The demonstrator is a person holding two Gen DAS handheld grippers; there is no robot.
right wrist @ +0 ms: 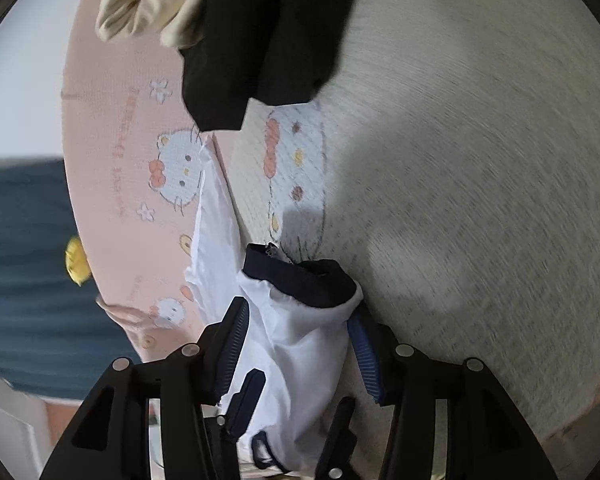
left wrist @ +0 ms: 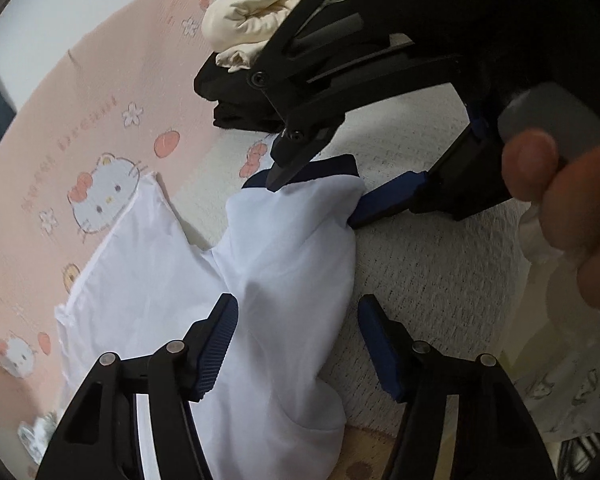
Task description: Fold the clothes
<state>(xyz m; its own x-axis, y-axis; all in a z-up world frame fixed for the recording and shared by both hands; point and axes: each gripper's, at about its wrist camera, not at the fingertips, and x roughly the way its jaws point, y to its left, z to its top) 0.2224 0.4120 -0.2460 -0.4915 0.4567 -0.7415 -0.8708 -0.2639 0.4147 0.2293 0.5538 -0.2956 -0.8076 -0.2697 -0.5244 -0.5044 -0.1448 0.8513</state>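
Observation:
A white garment (left wrist: 284, 264) with a navy collar band (left wrist: 340, 166) lies bunched on the bed. My left gripper (left wrist: 298, 304) is open and straddles its lower part; the left pad touches the cloth and the right pad stands clear of it. My right gripper (left wrist: 320, 200) comes in from the upper right and pinches the collar end. In the right wrist view the white garment (right wrist: 296, 344) fills the gap of the right gripper (right wrist: 296, 312), both pads pressing on it just below the navy band (right wrist: 300, 276). The left gripper (right wrist: 300, 392) shows below, open around the same cloth.
A black garment (right wrist: 260, 40) and a cream garment (right wrist: 152, 4) lie at the far side. Underneath are a pink cartoon-cat sheet (left wrist: 80, 120) and a cream textured blanket (left wrist: 420, 280). A hand (left wrist: 572, 200) holds the right gripper. Pale printed cloth (left wrist: 560, 380) lies at the right.

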